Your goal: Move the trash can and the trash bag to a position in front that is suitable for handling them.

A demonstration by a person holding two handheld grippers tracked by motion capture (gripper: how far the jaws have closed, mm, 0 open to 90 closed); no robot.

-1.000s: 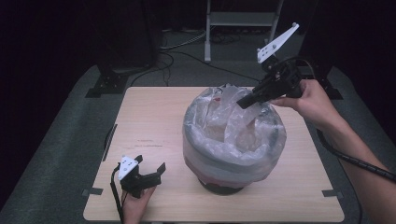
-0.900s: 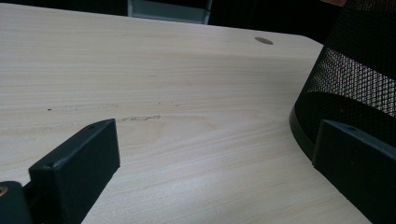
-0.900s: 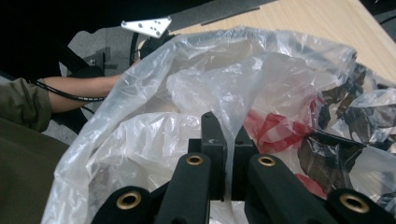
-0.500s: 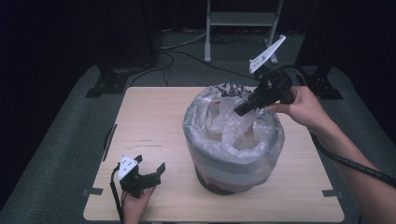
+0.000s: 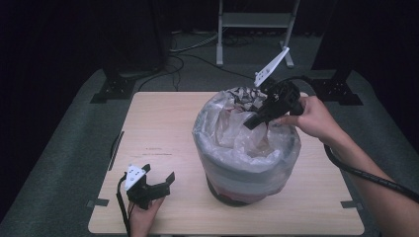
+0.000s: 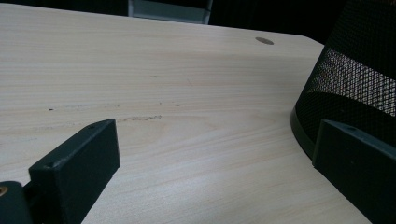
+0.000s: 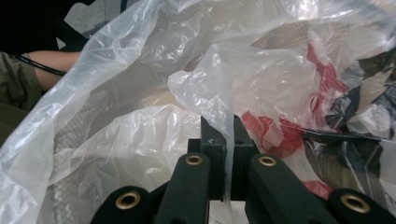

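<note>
Right tongs are pinching a thin fold of the clear plastic liner bag between nearly closed jaws, reaching into the mouth of the black mesh wastebasket from about two o'clock. Left tongs are resting on the desk at roughly seven o'clock, jaws standing wide apart and gripping nothing — the basket's mesh wall is sitting just beside one jaw. Standing right of the desk's centre, the basket is wearing the liner folded over its rim, with red and dark scraps showing through the film inside.

Judging by its crinkles, the liner is handling as very light, limp and slick, and it is likely tearing easily if yanked. A bunched fold near the rim is probably giving a safer hold than a single flat layer — steadying the basket while pulling seems wise.
</note>
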